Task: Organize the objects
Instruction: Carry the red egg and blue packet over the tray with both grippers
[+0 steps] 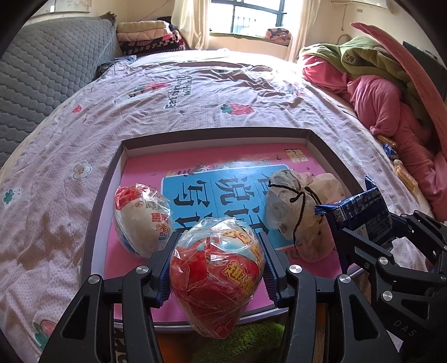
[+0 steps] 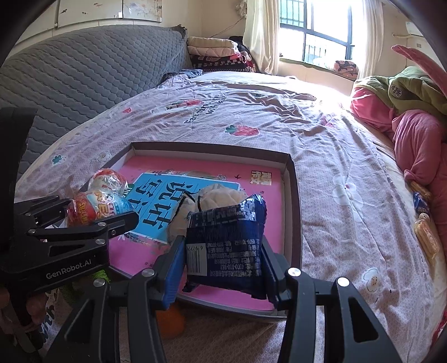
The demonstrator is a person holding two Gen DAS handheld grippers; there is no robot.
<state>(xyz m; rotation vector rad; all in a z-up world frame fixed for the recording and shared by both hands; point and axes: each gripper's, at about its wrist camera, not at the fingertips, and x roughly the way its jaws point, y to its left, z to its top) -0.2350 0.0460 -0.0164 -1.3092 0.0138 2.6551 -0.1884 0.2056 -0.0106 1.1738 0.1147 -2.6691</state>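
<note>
Two hand-held grippers clamped, left [image 1: 217, 262] on upright egg [image 1: 216, 275], right [image 2: 223, 265] on upright packet [image 2: 226, 245]

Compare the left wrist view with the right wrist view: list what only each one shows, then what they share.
Only the left wrist view shows the front of the red egg-shaped toy clamped in the left gripper, with green fabric below it.

Only the right wrist view shows the barcode side of the blue snack packet held by the right gripper, an orange object under it, and the left gripper's printed side.

Both show the shallow box on the bed, the white egg toy, the drawstring pouch and the window.
</note>
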